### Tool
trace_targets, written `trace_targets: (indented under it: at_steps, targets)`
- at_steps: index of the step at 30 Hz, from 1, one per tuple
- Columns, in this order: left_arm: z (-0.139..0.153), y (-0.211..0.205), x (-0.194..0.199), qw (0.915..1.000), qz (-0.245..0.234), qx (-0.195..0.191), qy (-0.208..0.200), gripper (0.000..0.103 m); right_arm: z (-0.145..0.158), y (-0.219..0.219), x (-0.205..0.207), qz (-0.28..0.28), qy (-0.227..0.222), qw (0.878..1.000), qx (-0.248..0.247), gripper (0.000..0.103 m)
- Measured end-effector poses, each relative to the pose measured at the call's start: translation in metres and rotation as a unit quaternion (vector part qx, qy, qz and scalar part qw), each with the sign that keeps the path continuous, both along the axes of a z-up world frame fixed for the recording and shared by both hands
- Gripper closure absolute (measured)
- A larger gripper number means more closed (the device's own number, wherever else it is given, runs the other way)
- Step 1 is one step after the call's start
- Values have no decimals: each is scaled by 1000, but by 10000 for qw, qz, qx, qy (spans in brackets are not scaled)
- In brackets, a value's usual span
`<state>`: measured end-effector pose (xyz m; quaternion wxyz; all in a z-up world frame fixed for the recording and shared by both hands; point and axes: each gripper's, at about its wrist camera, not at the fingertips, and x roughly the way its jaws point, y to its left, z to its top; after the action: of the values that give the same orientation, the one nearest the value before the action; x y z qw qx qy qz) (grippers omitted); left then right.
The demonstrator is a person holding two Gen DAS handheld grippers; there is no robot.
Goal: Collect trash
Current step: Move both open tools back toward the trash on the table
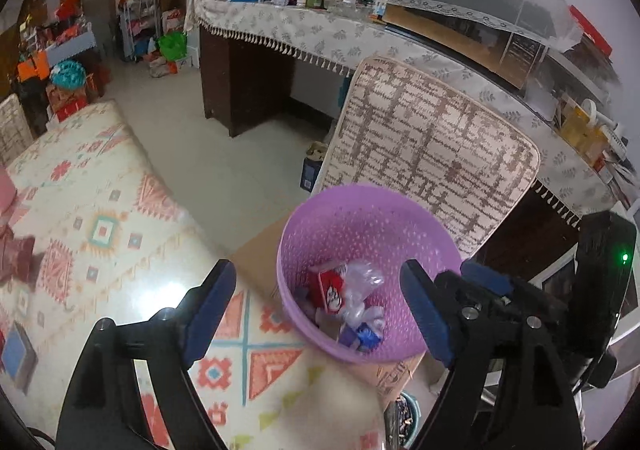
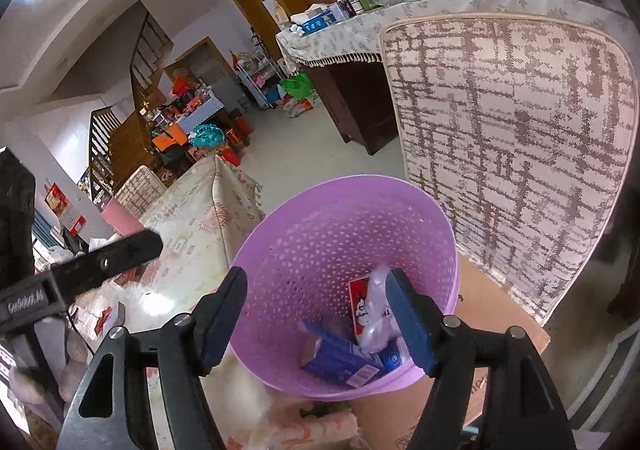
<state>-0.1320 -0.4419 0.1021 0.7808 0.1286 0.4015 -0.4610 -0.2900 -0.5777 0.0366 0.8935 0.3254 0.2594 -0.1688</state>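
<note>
A purple perforated trash basket (image 1: 320, 226) stands on a cardboard box beside the table, and it also shows in the right wrist view (image 2: 312, 234). Inside lie a red carton (image 1: 332, 288), clear plastic wrap (image 1: 362, 282) and blue packaging (image 2: 340, 362). My left gripper (image 1: 316, 310) is open and empty, held above the basket's near rim. My right gripper (image 2: 316, 320) is open and empty, right over the basket's mouth. The right gripper's body (image 1: 520, 310) shows at the right of the left wrist view.
A table with a patterned glossy cloth (image 1: 100, 217) lies to the left, with small items at its left edge. A patterned chair cushion (image 1: 428, 153) stands behind the basket. A long cluttered table with a fringed cloth (image 1: 320, 33) is beyond. Tiled floor (image 1: 224, 153) lies between.
</note>
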Motion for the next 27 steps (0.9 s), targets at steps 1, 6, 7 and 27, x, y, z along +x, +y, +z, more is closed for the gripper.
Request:
trace_targets:
  at_steps: [1, 6, 7, 27]
  targets:
    - [-2, 5, 0, 10000, 43, -1, 26, 20, 1, 3, 0, -10, -26, 10000, -49, 25]
    - [-10, 32, 0, 9991, 401, 146, -59, 20, 7, 22, -6, -169, -213, 9982, -529, 21]
    - [-11, 37, 0, 9988, 461, 175, -76, 20, 9, 25, -7, -207, -233, 9977, -610, 20]
    - [-19, 173, 4, 9873, 1572, 93, -228, 20, 21, 111, 17, 519, -195, 9980, -314, 11]
